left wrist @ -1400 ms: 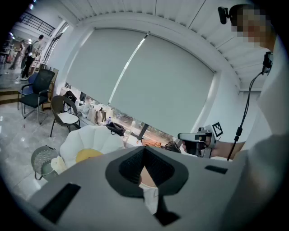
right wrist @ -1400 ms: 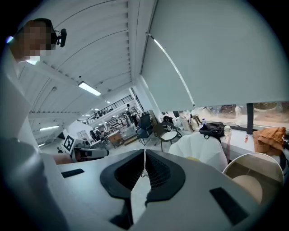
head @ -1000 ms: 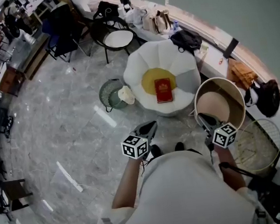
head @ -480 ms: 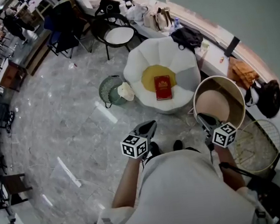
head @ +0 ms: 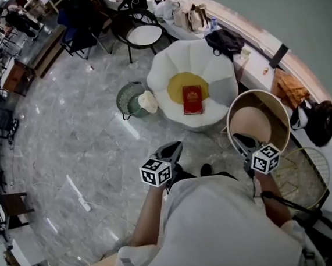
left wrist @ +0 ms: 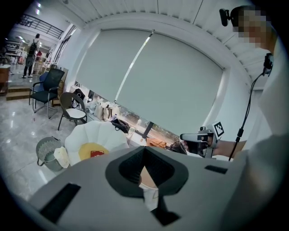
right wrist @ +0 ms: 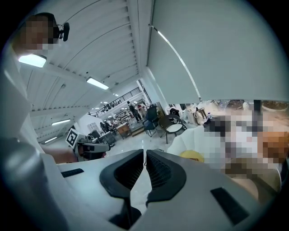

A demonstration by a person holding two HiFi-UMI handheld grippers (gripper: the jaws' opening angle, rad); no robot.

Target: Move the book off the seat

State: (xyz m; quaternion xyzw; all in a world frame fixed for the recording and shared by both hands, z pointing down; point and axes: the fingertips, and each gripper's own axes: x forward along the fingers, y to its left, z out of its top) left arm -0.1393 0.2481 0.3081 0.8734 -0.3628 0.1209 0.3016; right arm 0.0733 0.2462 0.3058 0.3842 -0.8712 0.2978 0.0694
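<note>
Red book [head: 192, 99] lies flat on the yellow centre cushion [head: 179, 85] of the white petal-shaped seat [head: 166, 71], slightly right of the cushion's middle, with neither gripper touching it

Grippers: both are held low in front of the person's torso, well apart from the seat, with their tips aimed toward it
- Left gripper [head: 176, 146]: jaws fully closed, pads meeting, nothing between them
- Right gripper [head: 236, 139]: jaws together apart from a hairline slit, nothing held. In the head view it sits over the near rim of a round beige tub chair [head: 270, 105], which stands just beside the seat on the right

Surroundings:
- Green wire bin [head: 125, 102] stands just left of the seat, with a cream bundle [head: 148, 102] at its rim on the side toward the seat
- Black-framed chair with a white pad [head: 144, 35] stands beyond the seat
- Bags [head: 196, 16] line the ledge under the window blind
- Pale wire basket [head: 306, 171] is at the person's right
- Floor is grey marble [head: 80, 149]
</note>
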